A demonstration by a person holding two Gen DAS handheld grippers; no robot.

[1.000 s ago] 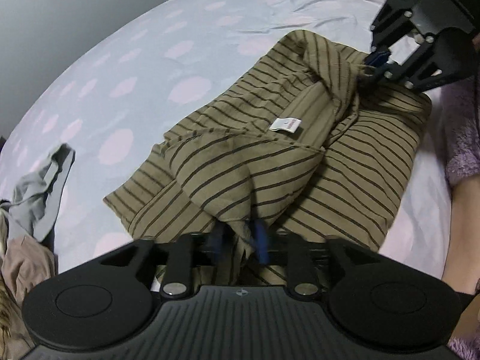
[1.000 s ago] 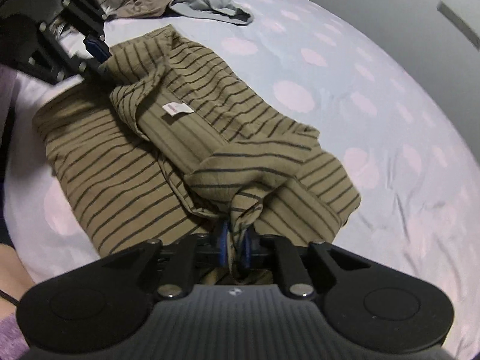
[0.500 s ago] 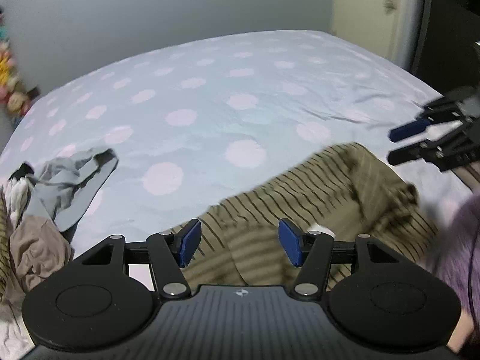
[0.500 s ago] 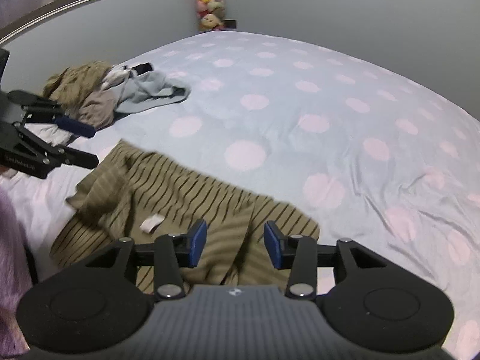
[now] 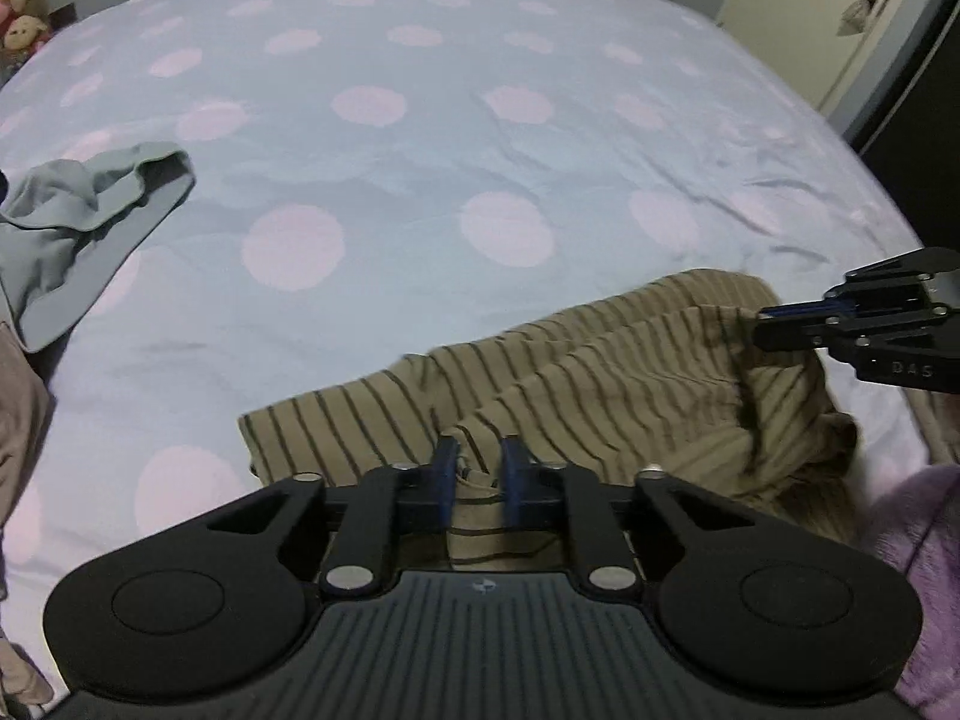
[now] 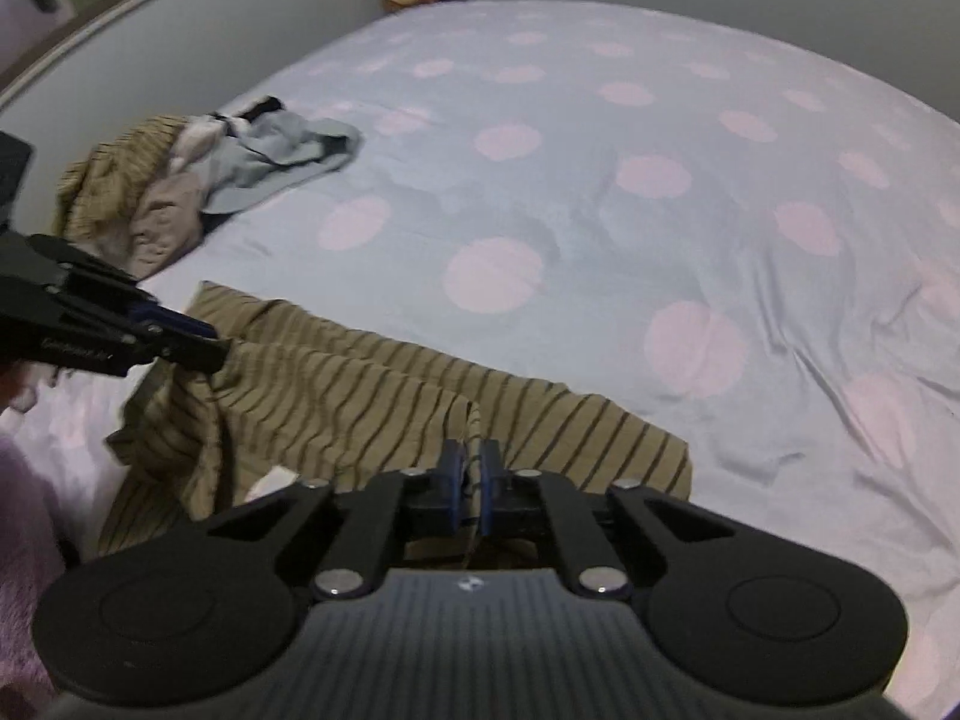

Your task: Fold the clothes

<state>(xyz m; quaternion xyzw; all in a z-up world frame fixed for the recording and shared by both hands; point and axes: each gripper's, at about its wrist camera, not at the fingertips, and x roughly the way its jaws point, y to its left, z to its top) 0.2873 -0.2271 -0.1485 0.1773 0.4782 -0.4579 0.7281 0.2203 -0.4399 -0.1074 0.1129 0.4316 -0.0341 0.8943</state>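
Polka-dot bedsheet (image 5: 420, 192) was the whole work surface, light blue with pink spots. Nearest each camera, the striped shirt (image 5: 600, 384) lay bunched at the bed's near edge. Left tongs (image 5: 477, 468) had just been closing and were clamped on a fold of it; right tongs (image 6: 472, 468) likewise, pinching a raised ridge of cloth. Looked thin, soft and floppy to me, so it'd sag and slide unless grabbed at seams or corners, both ends at once. Beyond the shirt, a pile of other clothes (image 6: 198, 180) sat well apart.
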